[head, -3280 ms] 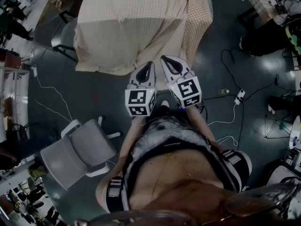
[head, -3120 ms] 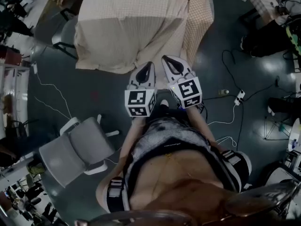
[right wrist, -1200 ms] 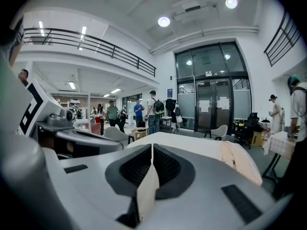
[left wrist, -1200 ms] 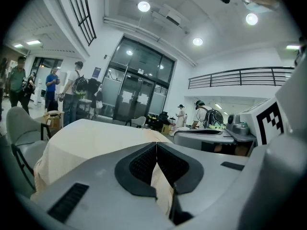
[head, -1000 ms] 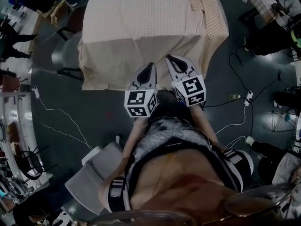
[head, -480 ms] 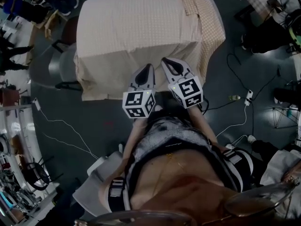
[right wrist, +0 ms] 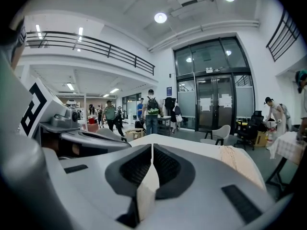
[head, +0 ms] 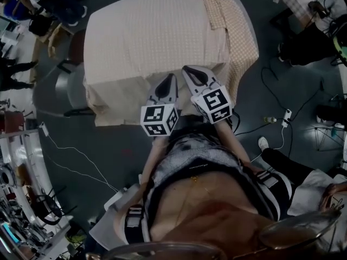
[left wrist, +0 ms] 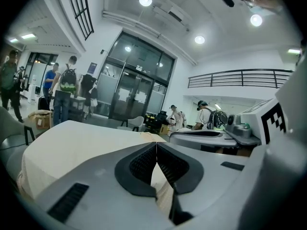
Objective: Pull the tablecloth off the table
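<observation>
My left gripper (head: pixel 173 76): pale grey shell, black ribbed pads (left wrist: pixel 143 165)
My right gripper (head: pixel 185 68): same build
Marker cubes (head: pixel 159 119): white, black square codes
My clothing (head: pixel 191 157): grey speckled, striped bands

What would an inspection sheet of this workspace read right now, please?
Surface: the table top is hidden under the tablecloth, which hangs over the near side.
Job's things: tablecloth only; a checked cloth band lies along its right edge.
Clutter: nothing seen on the cloth.
Grippers: left gripper and right gripper are side by side at the near edge, each with fingers shut on the tablecloth.
Cables: white cable on the floor at left; power strip with leads at right.
Surroundings: grey chair beside the table; people standing beyond it.
</observation>
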The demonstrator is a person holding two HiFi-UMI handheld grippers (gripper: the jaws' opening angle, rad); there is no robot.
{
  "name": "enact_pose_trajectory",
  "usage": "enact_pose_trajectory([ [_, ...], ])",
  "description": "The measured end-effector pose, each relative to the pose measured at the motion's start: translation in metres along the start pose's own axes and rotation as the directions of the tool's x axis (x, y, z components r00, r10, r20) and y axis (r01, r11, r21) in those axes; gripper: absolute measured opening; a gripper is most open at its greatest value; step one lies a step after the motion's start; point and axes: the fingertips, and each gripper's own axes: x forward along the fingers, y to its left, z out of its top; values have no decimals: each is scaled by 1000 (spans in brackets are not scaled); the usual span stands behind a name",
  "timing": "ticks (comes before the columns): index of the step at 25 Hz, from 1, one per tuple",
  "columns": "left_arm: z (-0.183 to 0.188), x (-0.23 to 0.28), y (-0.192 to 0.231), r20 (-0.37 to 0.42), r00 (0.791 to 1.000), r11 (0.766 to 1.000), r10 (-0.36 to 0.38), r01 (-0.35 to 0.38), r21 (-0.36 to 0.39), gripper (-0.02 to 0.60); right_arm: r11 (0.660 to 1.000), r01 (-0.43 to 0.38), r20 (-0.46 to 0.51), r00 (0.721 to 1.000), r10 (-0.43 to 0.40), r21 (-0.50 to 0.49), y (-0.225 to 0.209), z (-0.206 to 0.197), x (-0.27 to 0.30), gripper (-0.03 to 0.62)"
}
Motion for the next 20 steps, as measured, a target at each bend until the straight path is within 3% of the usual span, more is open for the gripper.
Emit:
enact_pose_trajectory([
  [20, 18, 100, -25, -7, 1000, 1000, -31, 31, 6, 9, 1000, -3, 2, 1000, 3, -8, -93, 7, 21, 67],
])
